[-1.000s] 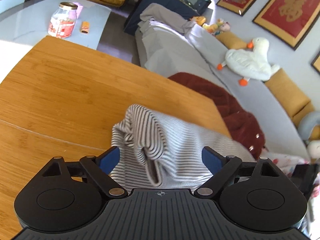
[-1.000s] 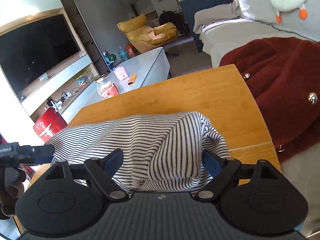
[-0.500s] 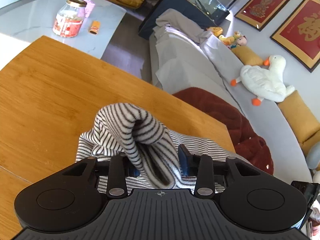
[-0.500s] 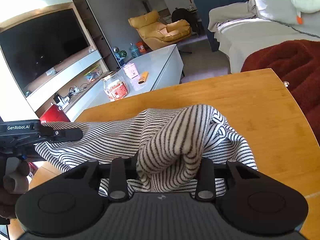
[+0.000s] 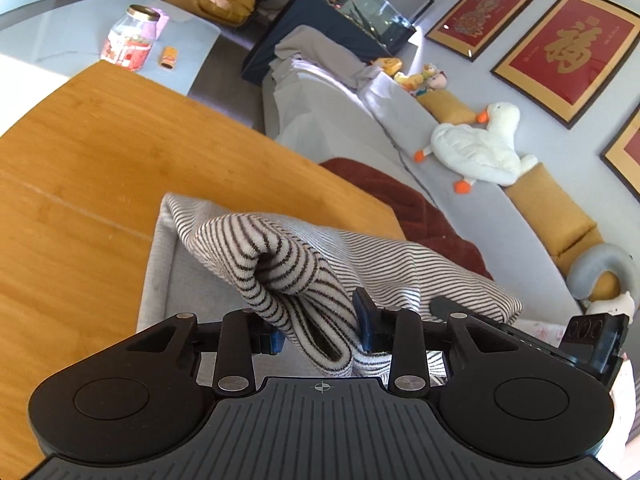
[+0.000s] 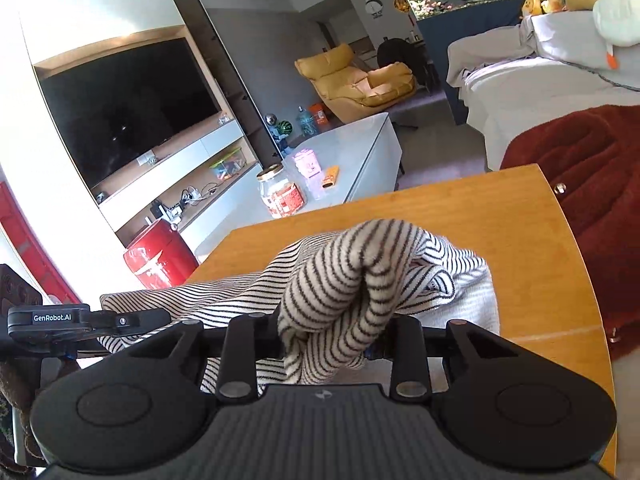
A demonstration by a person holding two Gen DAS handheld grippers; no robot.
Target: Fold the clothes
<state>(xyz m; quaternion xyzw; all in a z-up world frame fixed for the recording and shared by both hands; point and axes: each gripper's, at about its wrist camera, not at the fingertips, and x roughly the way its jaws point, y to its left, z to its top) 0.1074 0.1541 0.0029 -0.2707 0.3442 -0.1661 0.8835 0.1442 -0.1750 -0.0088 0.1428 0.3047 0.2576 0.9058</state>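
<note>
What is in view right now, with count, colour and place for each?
striped garment: one, white with dark stripes, on the wooden table, bunched in both grippers
wooden table: one, orange-brown, under the garment
red fleece garment: one, dark red, on the sofa at the table's edge
sofa: one, grey, beyond the table
goose plush: one, white with orange feet, on the sofa
jar: one, clear with red label, on the grey low table
television: one, black, on the wall
armchair: one, yellow, far back
left hand-held gripper: black, shut on the garment
right hand-held gripper: black, shut on the garment
</note>
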